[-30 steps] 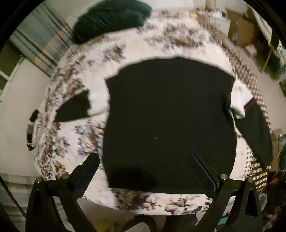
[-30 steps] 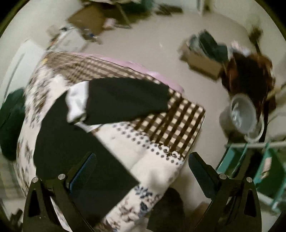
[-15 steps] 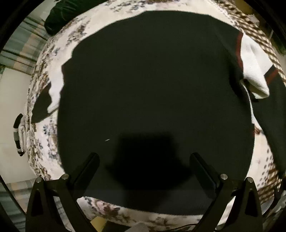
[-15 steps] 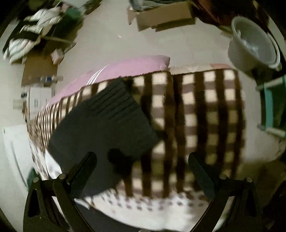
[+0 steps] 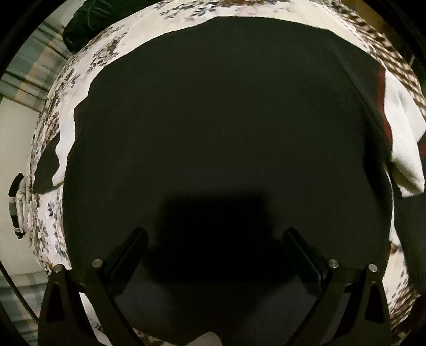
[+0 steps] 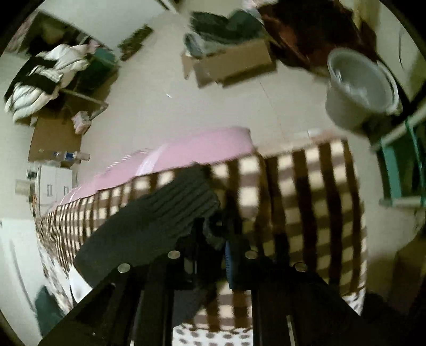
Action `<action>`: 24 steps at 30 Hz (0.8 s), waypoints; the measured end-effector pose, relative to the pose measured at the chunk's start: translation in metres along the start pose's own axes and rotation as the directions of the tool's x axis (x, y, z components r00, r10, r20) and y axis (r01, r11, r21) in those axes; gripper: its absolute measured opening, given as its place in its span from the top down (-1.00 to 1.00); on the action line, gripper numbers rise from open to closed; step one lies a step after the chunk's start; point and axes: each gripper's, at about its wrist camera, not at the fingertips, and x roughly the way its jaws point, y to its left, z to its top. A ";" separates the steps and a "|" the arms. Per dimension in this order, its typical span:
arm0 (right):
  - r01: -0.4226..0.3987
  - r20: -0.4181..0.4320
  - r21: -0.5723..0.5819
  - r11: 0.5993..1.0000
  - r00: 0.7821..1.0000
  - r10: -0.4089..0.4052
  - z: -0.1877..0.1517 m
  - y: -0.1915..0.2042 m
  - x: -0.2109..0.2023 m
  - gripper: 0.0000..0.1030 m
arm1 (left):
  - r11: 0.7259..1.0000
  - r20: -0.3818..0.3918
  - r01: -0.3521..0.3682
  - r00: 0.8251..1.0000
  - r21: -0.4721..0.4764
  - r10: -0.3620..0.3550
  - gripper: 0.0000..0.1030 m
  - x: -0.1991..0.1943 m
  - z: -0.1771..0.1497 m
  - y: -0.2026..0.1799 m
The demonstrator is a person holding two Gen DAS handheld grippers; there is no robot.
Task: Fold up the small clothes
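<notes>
A black sweater with white and dark red bands on its sleeves lies flat on a floral bedspread. My left gripper is open, low over the sweater's lower body, jaws wide apart. In the right wrist view, my right gripper is shut on the ribbed cuff of the sweater's black right sleeve, over a brown checked blanket. The sleeve's white band shows at the right of the left wrist view.
A dark green garment lies at the bed's far end. A striped item hangs off the bed's left side. Past the bed's right edge on the floor are a cardboard box, a grey bucket and a teal rack.
My right gripper has closed on the sleeve cuff; it was open half a second ago. My left gripper has dropped closer to the sweater body and stays open.
</notes>
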 end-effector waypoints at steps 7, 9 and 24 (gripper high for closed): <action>-0.072 0.130 -0.396 0.916 0.983 0.134 -0.025 0.115 -0.097 0.72 | 0.995 0.055 0.034 0.998 -0.098 -0.029 -1.00 -0.002 0.003 0.047; -0.105 0.126 -0.520 0.848 0.972 0.198 -0.049 0.160 -0.120 0.73 | 0.991 0.083 0.027 0.996 -0.133 -0.016 -1.00 0.002 0.005 0.069; -0.295 -0.264 -0.952 0.079 0.925 0.272 -0.544 0.399 -0.090 0.73 | 0.884 0.087 -0.087 0.986 -0.459 0.142 -1.00 0.074 0.010 0.296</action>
